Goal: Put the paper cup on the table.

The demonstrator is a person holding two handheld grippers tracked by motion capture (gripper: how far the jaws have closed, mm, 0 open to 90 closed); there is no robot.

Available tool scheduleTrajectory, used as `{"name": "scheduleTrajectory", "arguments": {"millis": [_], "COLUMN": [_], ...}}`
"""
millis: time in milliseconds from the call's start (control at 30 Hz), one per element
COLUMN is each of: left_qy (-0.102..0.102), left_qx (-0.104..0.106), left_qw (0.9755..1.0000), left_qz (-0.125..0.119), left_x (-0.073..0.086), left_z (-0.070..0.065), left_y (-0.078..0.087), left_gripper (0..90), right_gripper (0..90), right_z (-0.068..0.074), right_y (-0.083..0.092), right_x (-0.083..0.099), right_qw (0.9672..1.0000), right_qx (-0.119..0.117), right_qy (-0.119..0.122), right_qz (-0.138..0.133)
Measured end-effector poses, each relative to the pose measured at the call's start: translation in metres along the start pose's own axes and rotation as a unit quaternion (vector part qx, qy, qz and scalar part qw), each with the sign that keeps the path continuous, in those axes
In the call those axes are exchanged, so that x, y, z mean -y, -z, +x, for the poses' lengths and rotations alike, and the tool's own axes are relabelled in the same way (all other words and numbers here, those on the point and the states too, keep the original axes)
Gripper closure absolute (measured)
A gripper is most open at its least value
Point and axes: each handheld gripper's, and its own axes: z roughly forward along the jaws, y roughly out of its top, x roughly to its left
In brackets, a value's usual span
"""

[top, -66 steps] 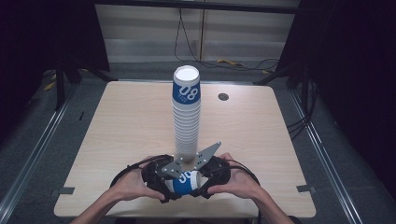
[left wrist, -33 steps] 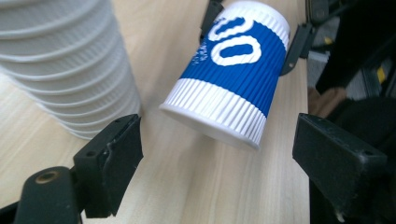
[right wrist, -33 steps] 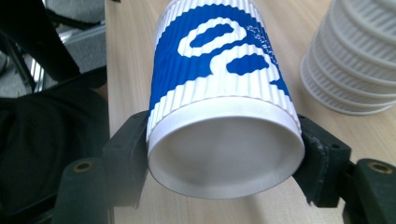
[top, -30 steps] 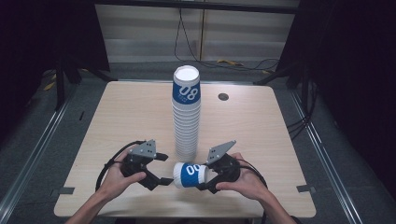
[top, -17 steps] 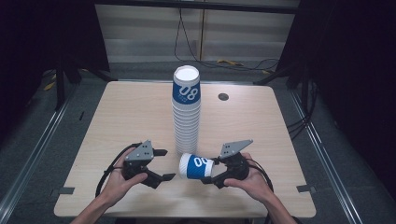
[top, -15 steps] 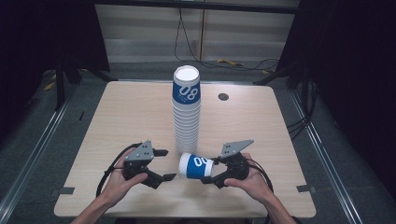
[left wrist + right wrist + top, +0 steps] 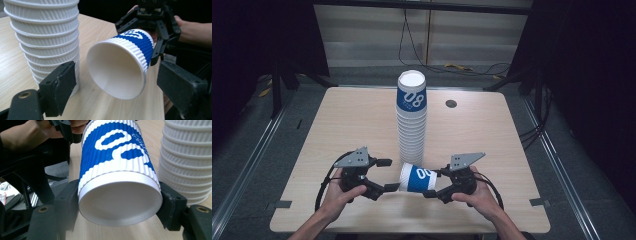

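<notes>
A tall stack of white ribbed paper cups, topped by a blue "08" cup, stands mid-table. One blue and white cup lies sideways just above the table in front of the stack. My right gripper is shut on its base end, with both pads squeezing the cup. The cup's open mouth faces my left gripper. That gripper is open, and its jaws stand either side of the rim without touching it. The stack is close on the left in the left gripper view.
The light wooden table has a small dark round grommet at the back right. Cables trail from both grippers over the front of the table. Dark floor and metal rails surround the table.
Two seconds ago both grippers met at the cup by the stack's foot. They have since parted, and the cup stayed in the right gripper. Little has moved in the last half second.
</notes>
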Motion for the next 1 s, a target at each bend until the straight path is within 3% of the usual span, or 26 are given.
{"name": "scheduleTrajectory", "arguments": {"millis": [100, 367, 567, 800, 1000], "left_qy": [0.002, 0.003, -0.011, 0.003, 0.004], "left_qx": [0.016, 0.02, 0.022, 0.029, 0.031], "left_qw": [0.9998, 0.9994, 0.9991, 0.9988, 0.9988], "left_qz": [-0.01, -0.027, -0.035, -0.039, -0.039], "left_x": [-0.0002, -0.0028, -0.0081, -0.0055, -0.0029], "left_z": [-0.0008, -0.003, -0.0068, -0.0073, -0.0053], "left_y": [0.0006, 0.0017, 0.0009, -0.0035, -0.0065], "left_gripper": [15.6, 15.5, 15.6, 15.5, 15.0], "right_gripper": [29.3, 29.1, 29.1, 29.1, 29.2], "right_z": [-0.0002, 0.0022, 0.0032, 0.0066, 0.0084], "right_y": [-0.0004, -0.0033, -0.0033, -0.0036, -0.0048], "right_x": [0.0, 0.0018, 0.0007, -0.0005, -0.0008], "right_qw": [0.9999, 0.9991, 0.9976, 0.9955, 0.9945], "right_qx": [-0.004, -0.019, -0.026, -0.036, -0.045], "right_qy": [0.0, 0.0, -0.001, 0.018, 0.018], "right_qz": [-0.014, -0.039, -0.064, -0.086, -0.093]}}
